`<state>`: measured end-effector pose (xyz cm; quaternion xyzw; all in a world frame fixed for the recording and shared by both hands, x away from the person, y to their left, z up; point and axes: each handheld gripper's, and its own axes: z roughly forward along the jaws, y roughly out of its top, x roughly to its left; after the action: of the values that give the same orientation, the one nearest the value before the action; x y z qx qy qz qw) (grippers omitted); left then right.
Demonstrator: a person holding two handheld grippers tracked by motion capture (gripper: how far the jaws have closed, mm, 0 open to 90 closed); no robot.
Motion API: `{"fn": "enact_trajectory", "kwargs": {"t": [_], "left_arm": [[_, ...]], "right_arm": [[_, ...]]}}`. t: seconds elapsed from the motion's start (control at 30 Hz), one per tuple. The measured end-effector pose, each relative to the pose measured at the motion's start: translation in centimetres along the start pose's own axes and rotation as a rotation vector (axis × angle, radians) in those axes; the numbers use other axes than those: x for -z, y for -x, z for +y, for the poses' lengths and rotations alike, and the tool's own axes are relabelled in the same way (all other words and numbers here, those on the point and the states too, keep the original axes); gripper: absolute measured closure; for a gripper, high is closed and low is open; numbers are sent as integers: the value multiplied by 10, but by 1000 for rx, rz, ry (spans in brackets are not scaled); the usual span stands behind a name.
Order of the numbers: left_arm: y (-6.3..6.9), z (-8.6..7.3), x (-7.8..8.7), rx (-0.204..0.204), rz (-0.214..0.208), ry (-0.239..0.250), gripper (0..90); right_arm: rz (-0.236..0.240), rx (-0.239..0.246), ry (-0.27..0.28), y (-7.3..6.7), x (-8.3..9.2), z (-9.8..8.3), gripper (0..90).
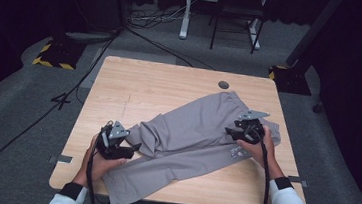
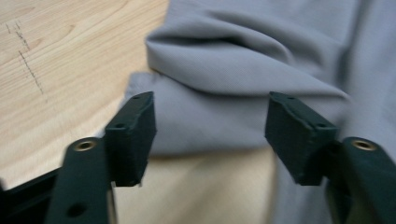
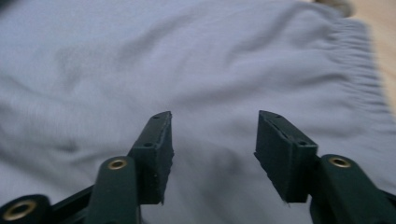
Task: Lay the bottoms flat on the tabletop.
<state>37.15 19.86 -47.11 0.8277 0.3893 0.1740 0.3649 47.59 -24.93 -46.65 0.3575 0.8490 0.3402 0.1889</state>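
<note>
Grey trousers [image 1: 191, 133] lie diagonally across the wooden table [image 1: 135, 85], waistband at the far right, one leg folded back over the other near the left. My left gripper [image 1: 136, 148] is open just left of the folded leg end [image 2: 243, 74], with nothing between its fingers [image 2: 133, 135]. My right gripper [image 1: 230, 132] hovers open over the waist part of the trousers [image 3: 187, 70]; its fingers [image 3: 156, 154] are apart and hold no cloth. The gathered waistband [image 3: 359, 70] lies off to that gripper's right.
The trouser leg hangs slightly over the table's near edge [image 1: 159, 198]. A small dark round grommet [image 1: 224, 84] sits in the tabletop at the back. Cables [image 1: 31, 123], stands and a chair frame [image 1: 237, 17] are on the grey floor beyond the table.
</note>
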Motion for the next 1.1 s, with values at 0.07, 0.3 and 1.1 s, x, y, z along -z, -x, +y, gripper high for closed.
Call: {"fn": "enact_trajectory", "kwargs": {"t": [0.07, 0.3, 1.1], "left_arm": [[-3, 2, -5, 15, -7, 0, 388], [-14, 4, -34, 29, -14, -93, 551], [-55, -34, 13, 145, 103, 33, 862]], "right_arm": [[3, -13, -5, 0, -6, 1, 472], [-22, -67, -75, 9, -35, 4, 480], [-271, -297, -69, 96, -3, -40, 532]]}}
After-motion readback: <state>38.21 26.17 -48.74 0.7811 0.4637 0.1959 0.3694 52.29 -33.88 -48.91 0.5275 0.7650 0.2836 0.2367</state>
